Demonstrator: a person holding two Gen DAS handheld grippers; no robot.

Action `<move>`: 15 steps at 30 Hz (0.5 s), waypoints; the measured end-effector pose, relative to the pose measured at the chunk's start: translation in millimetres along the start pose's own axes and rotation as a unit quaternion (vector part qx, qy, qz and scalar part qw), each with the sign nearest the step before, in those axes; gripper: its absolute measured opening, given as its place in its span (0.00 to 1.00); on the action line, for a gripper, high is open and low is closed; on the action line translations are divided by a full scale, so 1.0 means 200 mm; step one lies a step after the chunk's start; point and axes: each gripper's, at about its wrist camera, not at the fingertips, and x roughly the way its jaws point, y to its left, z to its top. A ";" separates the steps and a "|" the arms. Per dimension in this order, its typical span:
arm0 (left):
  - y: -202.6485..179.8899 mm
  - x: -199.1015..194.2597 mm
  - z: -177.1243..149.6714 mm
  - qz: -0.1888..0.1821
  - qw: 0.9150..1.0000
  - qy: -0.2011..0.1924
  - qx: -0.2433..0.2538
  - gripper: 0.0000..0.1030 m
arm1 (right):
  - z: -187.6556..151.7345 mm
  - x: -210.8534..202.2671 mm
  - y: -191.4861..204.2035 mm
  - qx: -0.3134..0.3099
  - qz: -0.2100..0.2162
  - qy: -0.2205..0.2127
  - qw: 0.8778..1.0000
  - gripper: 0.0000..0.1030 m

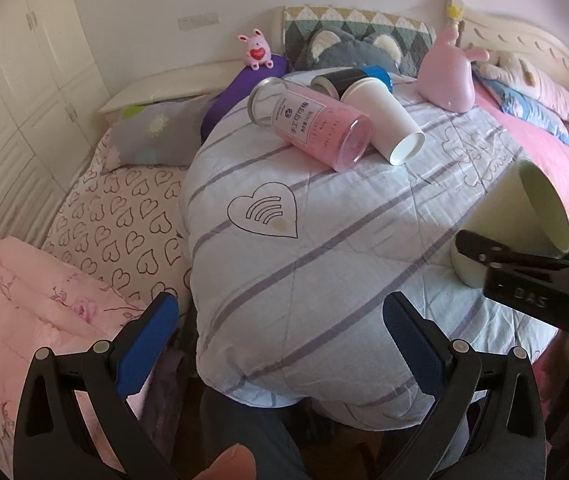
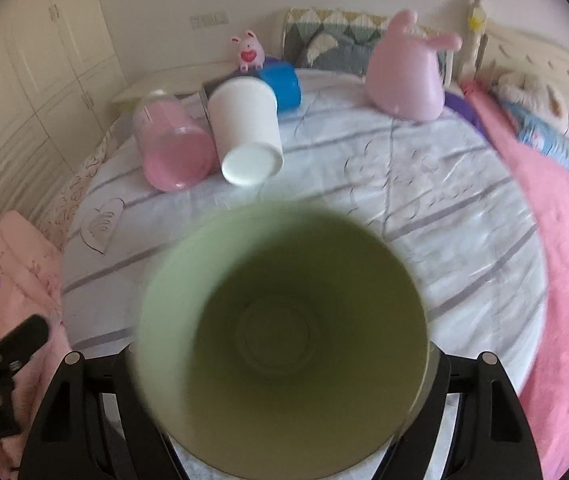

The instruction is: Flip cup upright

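A pale green cup [image 2: 284, 340] fills the right wrist view, its open mouth facing the camera, held between the fingers of my right gripper [image 2: 284, 400], which is shut on it. In the left wrist view the green cup [image 1: 524, 216] is at the right edge, tilted, mouth up and to the right, held just above the striped quilt [image 1: 324, 260]. My left gripper [image 1: 280, 344] is open and empty, low over the quilt's near edge, left of the cup.
A white paper cup [image 1: 384, 120], a pink jar [image 1: 312, 128] and a black-and-blue cylinder [image 1: 352, 76] lie on their sides at the far side of the quilt. A pink rabbit-shaped object [image 1: 448, 76] stands behind. Pillows, a pink blanket [image 1: 544, 152] and white wardrobes surround.
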 end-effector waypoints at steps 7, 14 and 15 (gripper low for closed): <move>0.03 -0.01 0.00 0.006 1.000 -0.001 -0.007 1.00 | 0.00 0.03 0.00 0.010 0.008 -0.016 1.000 0.75; 0.03 -0.05 -0.02 0.006 1.000 -0.006 -0.008 1.00 | -0.01 -0.01 0.03 0.004 0.013 -0.023 1.000 0.80; 0.03 -0.07 -0.02 0.006 1.000 -0.009 -0.007 1.00 | -0.01 -0.02 0.04 0.000 0.011 -0.027 1.000 0.80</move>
